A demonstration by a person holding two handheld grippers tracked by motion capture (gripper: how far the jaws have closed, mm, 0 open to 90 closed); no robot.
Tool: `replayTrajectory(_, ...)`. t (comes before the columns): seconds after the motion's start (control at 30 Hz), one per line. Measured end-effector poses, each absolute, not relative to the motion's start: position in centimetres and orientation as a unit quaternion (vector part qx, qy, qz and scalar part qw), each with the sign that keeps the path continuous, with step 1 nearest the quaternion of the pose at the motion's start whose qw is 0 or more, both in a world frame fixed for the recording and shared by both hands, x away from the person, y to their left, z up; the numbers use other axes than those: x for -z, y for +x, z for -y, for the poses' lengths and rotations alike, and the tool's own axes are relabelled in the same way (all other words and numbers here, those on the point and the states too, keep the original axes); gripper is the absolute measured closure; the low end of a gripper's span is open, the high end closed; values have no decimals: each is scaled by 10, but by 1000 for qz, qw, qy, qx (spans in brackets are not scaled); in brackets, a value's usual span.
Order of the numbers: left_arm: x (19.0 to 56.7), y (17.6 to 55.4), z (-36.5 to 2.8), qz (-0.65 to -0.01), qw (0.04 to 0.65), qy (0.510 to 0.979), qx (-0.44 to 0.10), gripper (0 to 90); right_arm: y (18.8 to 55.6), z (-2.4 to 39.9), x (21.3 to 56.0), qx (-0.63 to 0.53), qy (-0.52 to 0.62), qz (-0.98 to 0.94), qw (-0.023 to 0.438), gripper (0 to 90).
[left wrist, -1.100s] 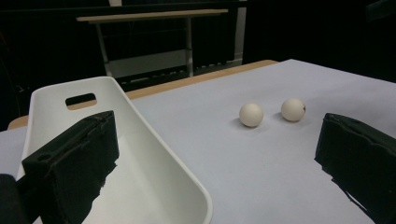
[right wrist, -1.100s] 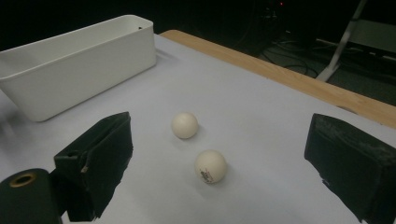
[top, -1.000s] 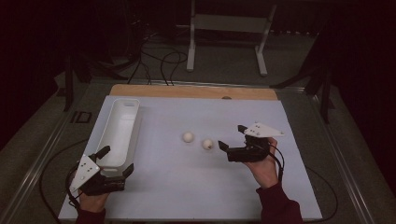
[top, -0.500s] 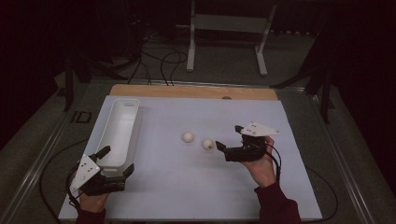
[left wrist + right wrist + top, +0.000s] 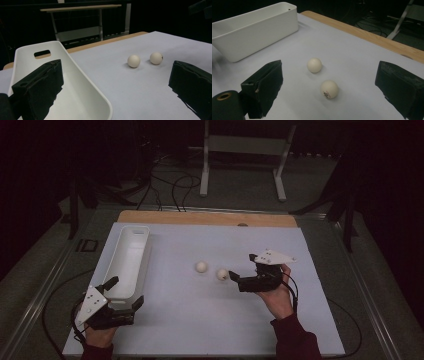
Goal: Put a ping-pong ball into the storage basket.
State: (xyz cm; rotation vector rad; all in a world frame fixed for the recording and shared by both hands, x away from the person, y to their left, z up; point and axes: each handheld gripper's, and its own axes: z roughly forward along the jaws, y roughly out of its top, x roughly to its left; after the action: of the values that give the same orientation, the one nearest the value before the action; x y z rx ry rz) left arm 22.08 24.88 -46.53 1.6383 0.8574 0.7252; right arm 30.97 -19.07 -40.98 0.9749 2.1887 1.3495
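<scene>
From the high view, the right gripper (image 5: 240, 276) has its jaws spread wide with nothing between them, aimed left across the table at the nearer ball (image 5: 222, 274), which sits just off the jaw tips. The left gripper (image 5: 125, 293) is also spread open and empty, at the near left corner, one jaw at the near end of the white bin (image 5: 127, 262) and the other just outside it. The bin's long axis runs from the near edge toward the far edge, along the left side of the pale table cover (image 5: 210, 320). A second ball (image 5: 201, 266) lies just beside the first, further left; the two are close but apart. Open surface stretches all around the balls, and between them and the bin. A wooden strip (image 5: 207, 218) borders the far edge.

In the left gripper view, the black jaws stand far apart, gripping nothing. The left jaw overlaps the bin (image 5: 75, 85), whose rounded near rim and handle slot at the far end both show. The two balls (image 5: 133, 61) (image 5: 156, 58) rest side by side on bare cover beyond the right jaw.

In the right gripper view, the jaws are again wide and empty. The near ball (image 5: 329, 89), with small print on it, lies between them on the cover; the other ball (image 5: 314, 65) is just beyond. The bin (image 5: 254, 30) lies well apart at upper left, its length slanting across the picture.
</scene>
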Motion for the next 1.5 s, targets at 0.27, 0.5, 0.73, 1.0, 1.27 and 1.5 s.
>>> replayTrajectory(0.27,465,221,-249,-361,546,691,-306,0,312,187,411,-477,346,-785,193,74)
replayTrajectory(0.5,465,221,-249,-361,547,691,-306,0,314,184,412,-472,344,-789,192,74)
replayTrajectory(0.73,465,221,-248,-361,546,691,-306,0,318,182,413,-466,344,-793,188,74)
replayTrajectory(1.0,465,221,-248,-361,547,691,-306,0,322,179,416,-460,345,-797,183,74)
replayTrajectory(1.27,465,221,-249,-361,546,691,-306,0,326,177,418,-454,344,-802,180,74)
replayTrajectory(1.5,465,221,-249,-361,546,691,-306,0,329,175,419,-450,343,-805,178,74)
